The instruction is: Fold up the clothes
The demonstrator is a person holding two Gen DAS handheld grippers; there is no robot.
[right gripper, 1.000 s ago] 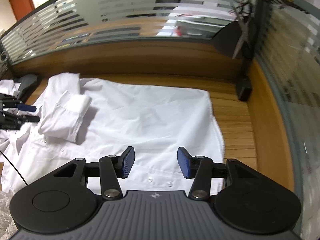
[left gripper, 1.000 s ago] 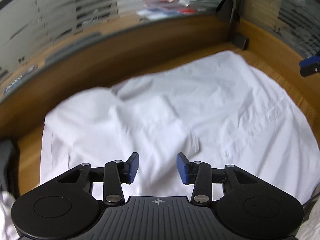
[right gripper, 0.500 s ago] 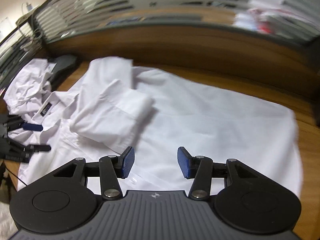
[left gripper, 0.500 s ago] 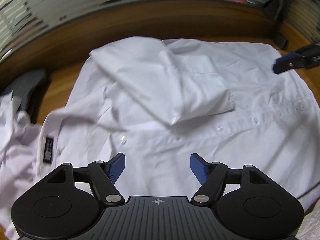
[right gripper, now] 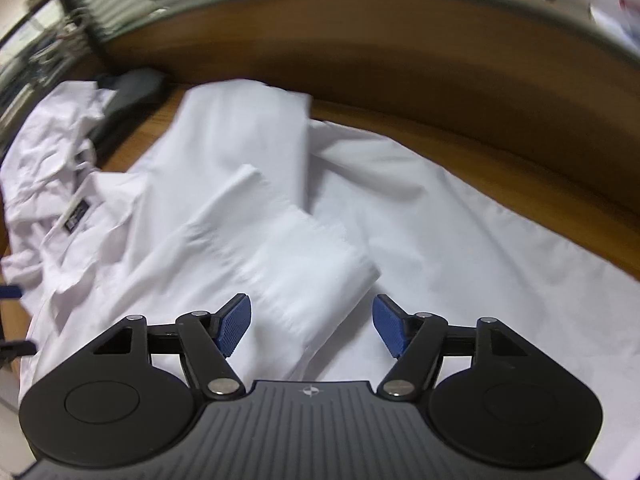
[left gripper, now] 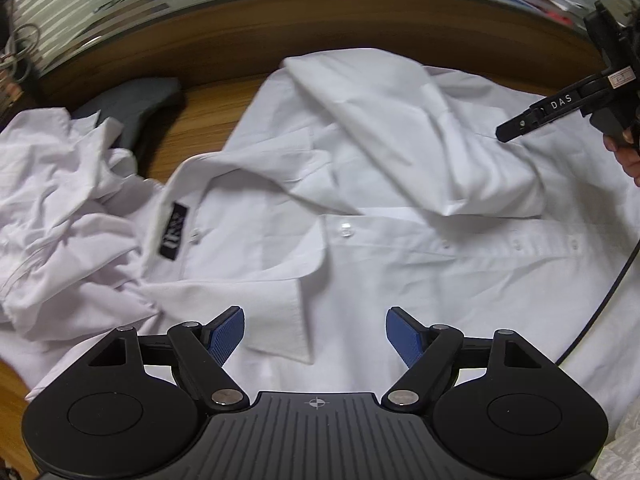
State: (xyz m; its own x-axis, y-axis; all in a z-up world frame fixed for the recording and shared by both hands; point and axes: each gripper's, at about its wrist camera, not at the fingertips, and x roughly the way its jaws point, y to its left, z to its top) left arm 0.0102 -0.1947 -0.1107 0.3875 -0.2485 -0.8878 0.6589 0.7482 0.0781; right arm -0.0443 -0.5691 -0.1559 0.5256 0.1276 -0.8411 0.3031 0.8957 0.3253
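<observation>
A white button-up shirt (left gripper: 400,264) lies flat on the wooden desk, its collar with a dark label (left gripper: 174,232) at the left. One sleeve (left gripper: 404,136) is folded across the chest. My left gripper (left gripper: 315,320) hovers over the collar tip, jaws opening, with no cloth pinched. In the right wrist view the same shirt (right gripper: 460,232) spreads to the right, and the folded sleeve's cuff (right gripper: 304,272) lies just under my right gripper (right gripper: 311,308). Its jaws are opening too, and the pads do not press the cloth. A finger of the right gripper (left gripper: 536,114) shows at the upper right of the left wrist view.
A crumpled pile of white clothes (left gripper: 52,208) sits at the left beside a dark grey object (left gripper: 136,104). A wooden partition (left gripper: 280,28) topped with frosted glass closes the back. A black cable (left gripper: 608,292) hangs over the shirt's right side.
Both grippers have swung left toward the collar end of the shirt, and both jaws have widened. The right gripper has dropped close over the folded sleeve.
</observation>
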